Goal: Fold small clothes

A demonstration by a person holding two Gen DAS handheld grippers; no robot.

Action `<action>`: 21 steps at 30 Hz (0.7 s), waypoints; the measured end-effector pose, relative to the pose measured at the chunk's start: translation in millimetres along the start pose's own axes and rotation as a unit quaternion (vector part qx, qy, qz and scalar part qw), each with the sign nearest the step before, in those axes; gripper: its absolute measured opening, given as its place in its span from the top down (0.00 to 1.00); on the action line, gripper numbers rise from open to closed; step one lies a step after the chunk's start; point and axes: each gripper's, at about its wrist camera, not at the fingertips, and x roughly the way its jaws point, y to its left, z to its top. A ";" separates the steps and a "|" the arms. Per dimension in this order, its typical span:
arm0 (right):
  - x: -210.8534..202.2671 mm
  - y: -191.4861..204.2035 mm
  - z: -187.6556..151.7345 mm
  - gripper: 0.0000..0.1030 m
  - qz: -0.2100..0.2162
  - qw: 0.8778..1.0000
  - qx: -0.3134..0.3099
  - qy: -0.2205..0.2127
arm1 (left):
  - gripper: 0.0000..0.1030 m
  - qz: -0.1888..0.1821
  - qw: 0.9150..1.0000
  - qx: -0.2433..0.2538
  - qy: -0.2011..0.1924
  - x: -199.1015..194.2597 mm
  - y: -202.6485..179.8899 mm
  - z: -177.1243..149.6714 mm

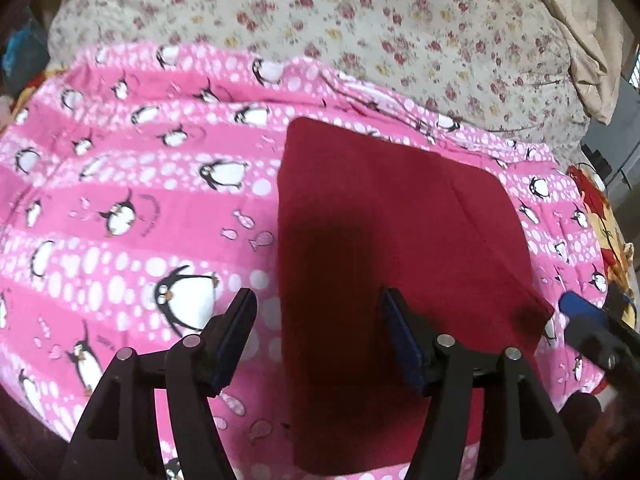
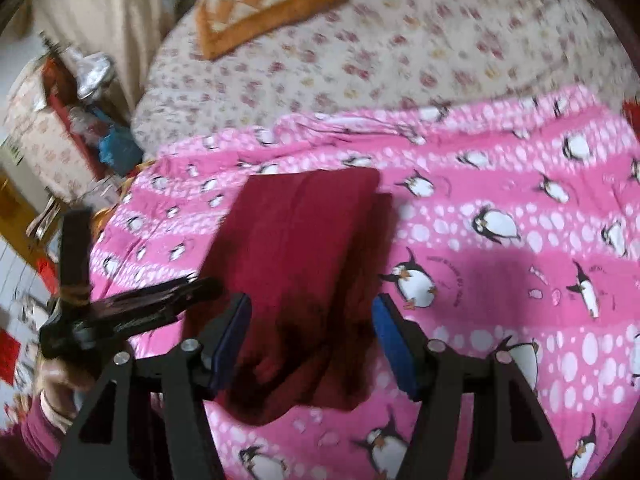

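Left hand-held gripper (image 1: 318,344) hangs above the bed w/ jaws wide, nothing between the pads; its left finger (image 1: 236,336) is over the pink penguin blanket (image 1: 120,184), right finger over the dark red cloth (image 1: 380,220). The cloth lies folded flat on the blanket, straight ahead of this gripper and a bit to its right, its near edge passing under the right finger. Beyond the blanket, floral bedsheet (image 1: 360,32); an orange cushion shows at the far edge

Right hand-held gripper (image 2: 310,340) also wide, empty, pads clear of the fabric. Same red cloth (image 2: 296,248) sits directly ahead and below, between the two fingers, layered w/ one folded edge stepped on its right side. To this gripper's left the other gripper (image 2: 132,312) shows, blurred, w/ a hand (image 2: 60,384) and dark red sleeve behind it. Orange cushion (image 2: 268,4) far ahead-left on the floral sheet; cluttered shelf area off the bed at far left, too blurred to tell apart
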 end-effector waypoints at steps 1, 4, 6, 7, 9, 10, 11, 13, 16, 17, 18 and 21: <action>-2.6 7.8 -3.4 0.40 0.005 1.000 -0.013 0.000 | 0.56 0.004 1.000 0.000 -0.003 -2.5 -0.3 -1.8; -1.1 19.1 -11.7 0.46 0.005 1.000 -0.021 0.018 | 0.56 0.010 1.000 0.002 -0.004 -9.3 -0.2 -7.2; 2.3 17.5 -18.5 0.46 0.001 1.000 -0.010 0.030 | 0.56 0.013 1.000 0.001 -0.008 -14.9 0.3 -11.7; 3.6 15.6 -21.9 0.48 0.002 0.999 -0.004 0.032 | 0.56 0.015 1.000 0.001 -0.010 -16.7 0.7 -13.7; 7.9 9.9 -29.3 0.59 0.018 0.999 0.016 0.043 | 0.56 0.020 1.000 0.003 -0.006 -16.9 -0.7 -18.4; 9.1 7.9 -30.6 0.63 0.026 0.998 0.024 0.044 | 0.56 0.020 1.000 0.004 -0.003 -15.9 -1.6 -19.7; 10.9 5.0 -31.3 0.69 0.040 0.998 0.036 0.044 | 0.56 0.019 1.000 0.006 0.001 -14.6 -3.0 -21.7; 13.9 1.7 -31.0 0.72 0.050 0.997 0.052 0.041 | 0.56 0.019 1.000 0.011 0.002 -14.3 -6.6 -25.8; 21.9 4.7 -30.5 0.72 0.049 0.997 0.043 0.045 | 0.56 0.020 1.000 0.017 0.002 -13.8 -11.7 -29.4; 24.8 5.5 -31.9 0.80 0.035 0.998 0.035 0.047 | 0.56 0.019 1.000 0.018 0.004 -13.4 -12.8 -30.5; 25.6 5.6 -33.7 0.90 0.021 0.998 0.028 0.049 | 0.56 0.018 1.000 0.018 0.005 -13.4 -13.3 -31.1; 21.7 -0.2 -39.0 0.92 -0.004 0.999 0.017 0.050 | 0.56 0.020 1.000 0.022 0.004 -14.7 -14.3 -34.6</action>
